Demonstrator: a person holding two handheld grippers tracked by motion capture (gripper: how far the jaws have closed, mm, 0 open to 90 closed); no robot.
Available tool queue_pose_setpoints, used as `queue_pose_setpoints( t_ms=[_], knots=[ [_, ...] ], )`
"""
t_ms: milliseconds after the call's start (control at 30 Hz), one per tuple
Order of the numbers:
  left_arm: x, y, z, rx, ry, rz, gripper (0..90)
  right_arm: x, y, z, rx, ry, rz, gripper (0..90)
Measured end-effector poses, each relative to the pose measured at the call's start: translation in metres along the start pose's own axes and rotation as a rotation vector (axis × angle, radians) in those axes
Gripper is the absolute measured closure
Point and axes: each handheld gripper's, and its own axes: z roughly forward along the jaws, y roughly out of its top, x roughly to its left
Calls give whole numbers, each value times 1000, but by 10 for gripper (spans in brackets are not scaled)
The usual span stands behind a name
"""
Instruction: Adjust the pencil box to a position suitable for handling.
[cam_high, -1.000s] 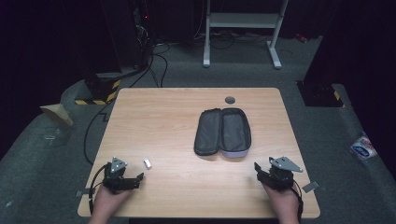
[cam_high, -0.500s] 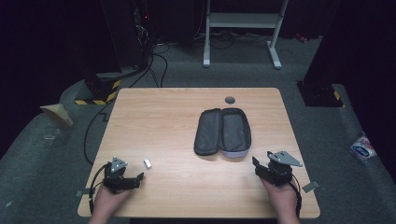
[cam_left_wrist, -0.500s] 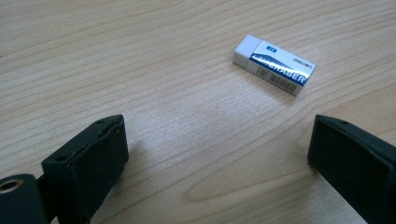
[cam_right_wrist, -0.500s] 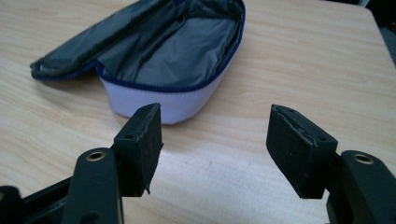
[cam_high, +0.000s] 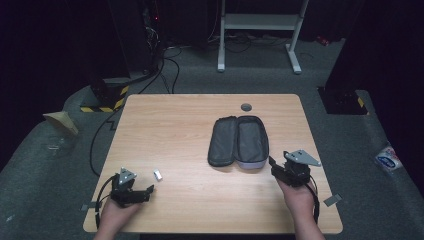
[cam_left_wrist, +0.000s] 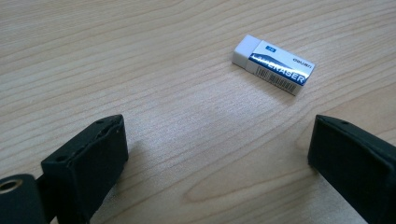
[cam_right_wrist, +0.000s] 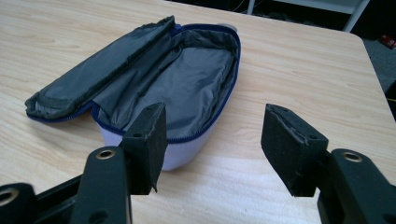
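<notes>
High view overhead, gripper views close, table (cam_high: 200, 130) shared

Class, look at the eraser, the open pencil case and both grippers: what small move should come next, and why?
Probably the left gripper should ease forward and close on the eraser. Its jaws stand open and empty, with the eraser lying just ahead on the table, while the pencil case lies unzipped, ready to receive it.
</notes>
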Motion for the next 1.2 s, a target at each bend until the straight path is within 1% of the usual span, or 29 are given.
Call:
queue_pose_setpoints(
  t_ms=[100, 233, 567, 667, 933, 1067, 1200],
  knots=[
    [-1, 0, 0, -2, -2, -3, 52, 1, 3, 6, 4, -2, -6, 424],
    [-1, -1, 0, -2, -3, -1, 54, 2, 5, 16, 26, 0, -13, 446],
    [-1, 0, 0, -1, -7, 1, 54, 0, 15, 36, 55, -5, -7, 491],
    [-1, 0, 0, -3, -6, 1, 55, 0, 16, 42, 65, 2, -9, 511],
    [-1, 0, 0, -3, -7, 2, 56, 2, 13, 54, 101, 16, 11, 582],
    [-1, 0, 0, -3, -7, 2, 56, 2, 10, 58, 119, 21, 23, 600],
    [-1, 0, 0, -3, -7, 2, 56, 3, 7, 60, 125, 26, 22, 604]
  ],
)
